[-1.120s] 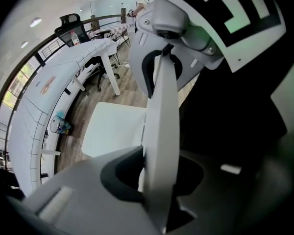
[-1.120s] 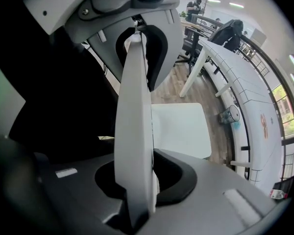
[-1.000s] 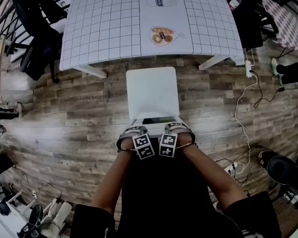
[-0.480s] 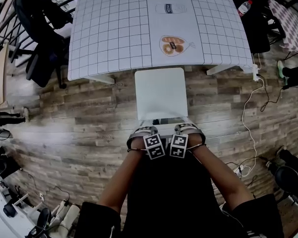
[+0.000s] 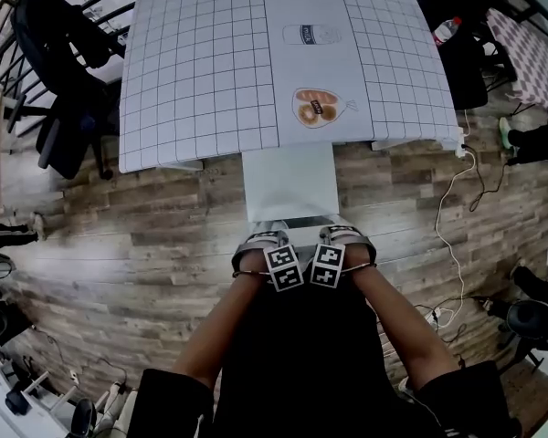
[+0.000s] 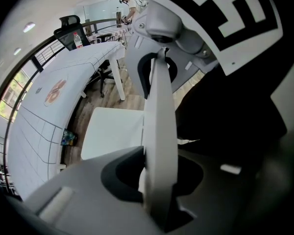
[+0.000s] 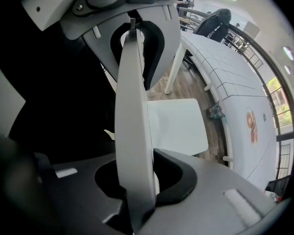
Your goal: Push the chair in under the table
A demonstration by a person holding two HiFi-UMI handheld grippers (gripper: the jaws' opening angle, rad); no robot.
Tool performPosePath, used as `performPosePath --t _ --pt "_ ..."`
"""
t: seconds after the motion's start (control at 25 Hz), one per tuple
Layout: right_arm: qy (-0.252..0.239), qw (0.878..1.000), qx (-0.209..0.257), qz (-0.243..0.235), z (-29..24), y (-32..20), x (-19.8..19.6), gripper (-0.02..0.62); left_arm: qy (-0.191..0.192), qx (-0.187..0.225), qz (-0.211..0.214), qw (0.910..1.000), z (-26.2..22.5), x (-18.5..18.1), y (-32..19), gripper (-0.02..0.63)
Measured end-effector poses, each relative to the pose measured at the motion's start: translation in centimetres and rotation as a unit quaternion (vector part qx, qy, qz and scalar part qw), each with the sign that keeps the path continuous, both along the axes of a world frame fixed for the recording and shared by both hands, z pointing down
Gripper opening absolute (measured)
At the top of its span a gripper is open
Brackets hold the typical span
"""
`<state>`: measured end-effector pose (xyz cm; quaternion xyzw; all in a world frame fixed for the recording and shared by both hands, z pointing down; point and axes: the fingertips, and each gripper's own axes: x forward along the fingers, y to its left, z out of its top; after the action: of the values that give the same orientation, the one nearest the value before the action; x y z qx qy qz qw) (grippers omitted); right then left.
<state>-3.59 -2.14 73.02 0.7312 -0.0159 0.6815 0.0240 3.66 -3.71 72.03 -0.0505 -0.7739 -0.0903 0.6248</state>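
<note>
The chair [image 5: 289, 185] has slid toward the table [image 5: 192, 89]. A second ago its whole seat [image 7: 179, 126] lay on open floor [image 5: 146, 235], with a strip of boards between its front edge and the table. Half a second ago that edge met the table's edge. Now the front of the seat is out of sight beneath the tabletop, and only the rear part shows.

The grip has not changed through this. The left gripper [image 5: 263, 241] and right gripper [image 5: 342, 235] sit side by side, both pointing down. Each is clamped at a narrow gap on the top edge of the backrest [image 6: 159, 126]. In each gripper view that white edge runs straight between the jaws, with the pads against it on both sides. The person's arms have stretched forward with the chair.

Judged from this, the push is well under way and working, and the chair runs roughly square to the table's edge, in the gap between its legs. Much of the seat is still outside, so more pushing along the same line seems needed before the backrest comes near the table.
</note>
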Motion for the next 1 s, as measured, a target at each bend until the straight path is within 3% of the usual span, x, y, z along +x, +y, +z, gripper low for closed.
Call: performPosePath --t 0.48,1.0 --pt "-0.006 1.000 0.005 -0.005 0.2 6.5 0.9 0.084 0.000 -0.001 -0.004 1.0000 0.1 1.0 6.5 0.091" --pt "0.007 1.000 0.018 -0.023 0.7 9.8 1.4 0.083 -0.003 0.016 -0.011 0.9998 0.7 1.3 9.9 0.097"
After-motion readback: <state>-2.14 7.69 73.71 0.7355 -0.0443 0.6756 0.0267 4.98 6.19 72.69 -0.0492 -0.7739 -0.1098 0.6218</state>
